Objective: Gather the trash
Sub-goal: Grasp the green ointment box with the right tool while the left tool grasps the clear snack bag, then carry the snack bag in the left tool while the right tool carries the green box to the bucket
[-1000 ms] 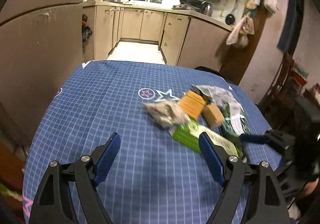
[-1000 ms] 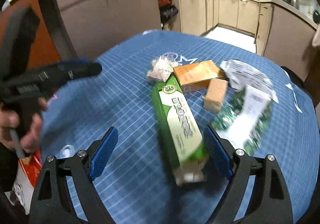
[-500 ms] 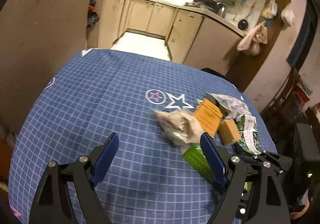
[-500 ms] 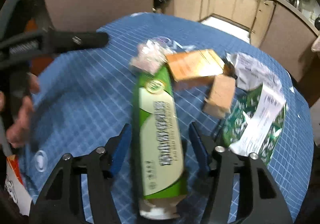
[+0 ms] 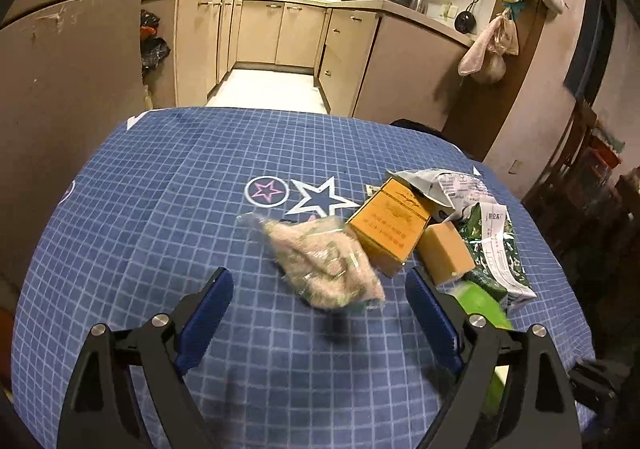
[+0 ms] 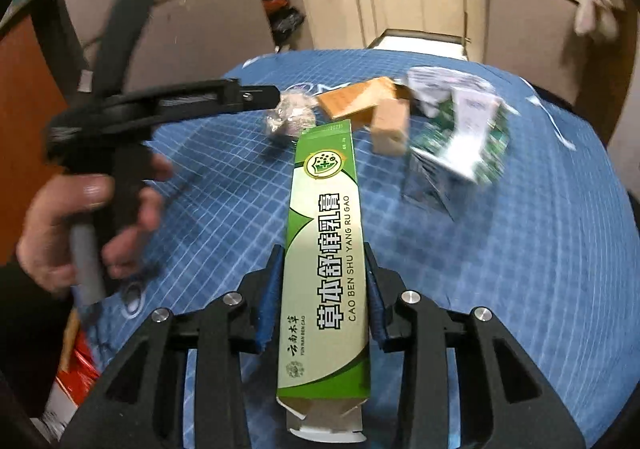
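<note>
The right tongs (image 6: 324,289) have just closed on the long green box (image 6: 326,249) to lift it off the table (image 6: 540,249), while the left tongs (image 5: 320,313) stay wide apart near the crumpled plastic bag (image 5: 320,257) in the table's middle.

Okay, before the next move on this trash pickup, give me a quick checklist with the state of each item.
1. Right gripper gripping the green carton: ok. Its jaws have just been closing, and the pads press both long sides.
2. Carton clear of the other trash: ok in the right wrist view.
3. Left gripper ready: ok. Its jaws have just been opening and nothing is between them.
4. Left gripper lined up with the crumpled plastic bag: ok. The bag lies just ahead of the fingertips.
5. Bag free to lift: not ok. Its far end lies against the orange box.
6. Bin location: cannot tell, none in view.
</note>
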A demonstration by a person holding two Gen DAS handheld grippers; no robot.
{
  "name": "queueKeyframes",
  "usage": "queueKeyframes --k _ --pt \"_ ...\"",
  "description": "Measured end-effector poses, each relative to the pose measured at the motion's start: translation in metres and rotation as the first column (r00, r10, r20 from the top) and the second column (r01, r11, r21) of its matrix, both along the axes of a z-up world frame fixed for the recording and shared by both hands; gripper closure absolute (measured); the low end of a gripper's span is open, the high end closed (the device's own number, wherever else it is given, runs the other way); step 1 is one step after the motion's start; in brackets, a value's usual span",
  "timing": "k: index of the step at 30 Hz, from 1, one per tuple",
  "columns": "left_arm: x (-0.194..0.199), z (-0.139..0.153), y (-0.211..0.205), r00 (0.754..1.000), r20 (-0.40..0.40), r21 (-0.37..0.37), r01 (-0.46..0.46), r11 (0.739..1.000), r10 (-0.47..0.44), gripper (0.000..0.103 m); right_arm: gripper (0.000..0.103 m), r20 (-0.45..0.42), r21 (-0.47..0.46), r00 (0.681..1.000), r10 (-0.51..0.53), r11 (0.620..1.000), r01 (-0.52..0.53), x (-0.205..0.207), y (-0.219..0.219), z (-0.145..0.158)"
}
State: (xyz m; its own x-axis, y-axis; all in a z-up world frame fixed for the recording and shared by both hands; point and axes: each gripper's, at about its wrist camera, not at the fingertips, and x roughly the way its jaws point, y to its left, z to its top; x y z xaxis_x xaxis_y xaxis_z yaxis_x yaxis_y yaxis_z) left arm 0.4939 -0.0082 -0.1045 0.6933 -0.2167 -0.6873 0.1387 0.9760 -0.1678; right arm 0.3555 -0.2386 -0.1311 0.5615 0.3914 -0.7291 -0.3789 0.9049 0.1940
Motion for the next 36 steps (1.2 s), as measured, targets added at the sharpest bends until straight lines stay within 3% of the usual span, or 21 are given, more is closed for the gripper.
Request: queueKeyframes --k 7,8,12,19,23,28,36 --pt "0.020 -0.023 -0.021 0.999 -0.042 0.079 -0.002 0.997 0.006 0.017 0.068 -0.012 0.055 0.999 -0.033 0.998 0.034 -0.005 -0.018 0.004" --pt "0.022 -0.026 -0.020 0.999 -0.048 0.078 -0.013 0.997 0.017 0.024 0.068 -0.008 0.058 0.999 -0.035 0.998 0.035 -0.003 -0.025 0.006" --pt "0.030 -0.035 -0.020 0.997 -0.077 0.047 -0.011 0.999 0.015 0.037 0.068 -0.002 0.075 0.999 -0.035 0.997 0.035 -0.002 -0.026 0.008" --pt "0.039 -0.038 -0.018 0.996 -0.083 0.014 -0.029 0.999 0.030 0.037 0.067 0.005 0.090 0.999 -0.053 0.995 0.052 0.000 -0.028 0.011" --pt "0.040 -0.038 -0.012 0.996 -0.075 -0.017 -0.043 0.999 0.041 0.057 0.068 0.002 0.085 0.998 -0.062 0.994 0.061 -0.002 -0.028 0.009" --pt "0.024 -0.033 -0.011 0.999 -0.027 0.012 -0.042 0.999 0.043 0.072 0.068 0.022 0.081 0.994 -0.110 0.991 0.108 -0.008 -0.034 0.009" --pt "-0.039 0.021 -0.024 0.990 0.143 0.036 0.003 0.999 -0.009 0.073 0.069 0.133 0.051 0.969 -0.209 0.978 0.204 -0.030 -0.044 0.030"
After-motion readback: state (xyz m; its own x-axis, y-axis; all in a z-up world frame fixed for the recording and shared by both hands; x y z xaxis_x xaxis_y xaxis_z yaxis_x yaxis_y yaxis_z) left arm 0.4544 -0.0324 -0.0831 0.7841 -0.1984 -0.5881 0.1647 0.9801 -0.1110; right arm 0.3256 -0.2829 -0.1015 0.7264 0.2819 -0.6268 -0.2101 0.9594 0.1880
